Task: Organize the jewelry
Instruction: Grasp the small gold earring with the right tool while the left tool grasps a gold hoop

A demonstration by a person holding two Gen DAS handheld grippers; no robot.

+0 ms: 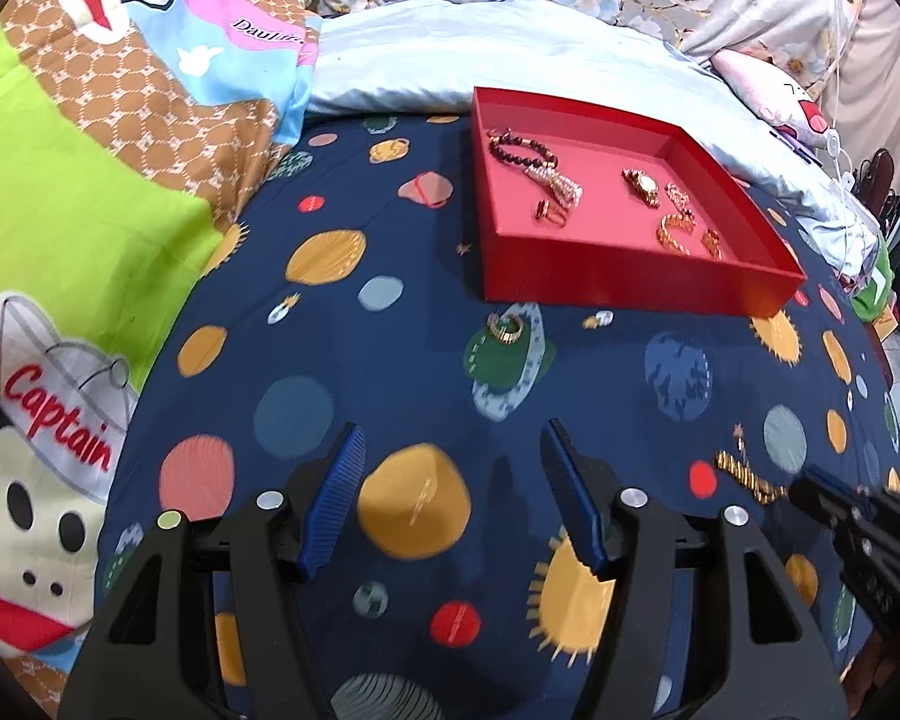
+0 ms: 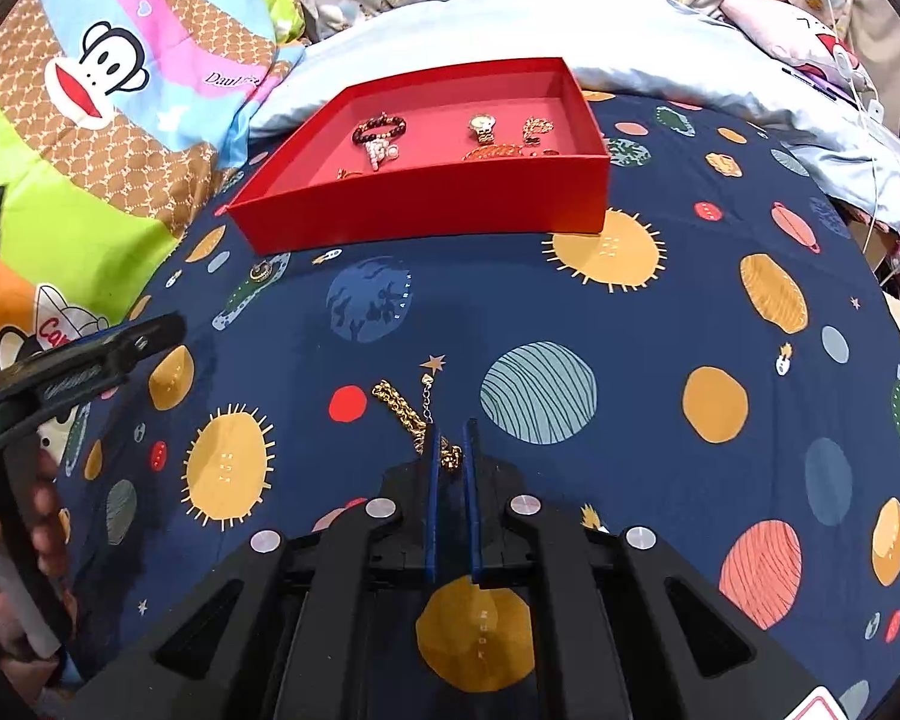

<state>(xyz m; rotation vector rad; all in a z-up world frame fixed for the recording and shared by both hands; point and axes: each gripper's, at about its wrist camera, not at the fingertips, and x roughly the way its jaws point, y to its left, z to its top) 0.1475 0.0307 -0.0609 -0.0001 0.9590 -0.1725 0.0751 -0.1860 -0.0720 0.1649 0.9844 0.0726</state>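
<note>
Right wrist view: right gripper (image 2: 452,427) sits lower centre of frame, blue pads nearly together and pinched on one end of a gold chain bracelet (image 2: 403,405); the rest of the chain trails up-left from the fingertips over the navy planet-print bedsheet (image 2: 660,324). Left gripper (image 2: 120,342) pokes in from the left edge, nothing in it, a hand (image 2: 6,570) behind it at lower left.

Left wrist view: left gripper (image 1: 450,438) at bottom centre, blue pads standing well apart with only bedsheet (image 1: 390,360) between them. Same gold chain bracelet (image 1: 750,477) at right edge, its end under the right gripper (image 1: 810,489) tip coming in from lower right.

Gold ring (image 1: 505,329) lies on the sheet just in front of the red tray (image 1: 630,276), upper centre. Inside the tray: dark beaded bracelet (image 1: 519,147) and pearl piece (image 1: 561,183) on the left side, gold watch (image 1: 643,183) and more gold bits (image 1: 681,231) on the right side. Cartoon monkey blanket (image 1: 90,210) fills the left of frame; pale blue pillow (image 1: 450,60) behind the tray.
</note>
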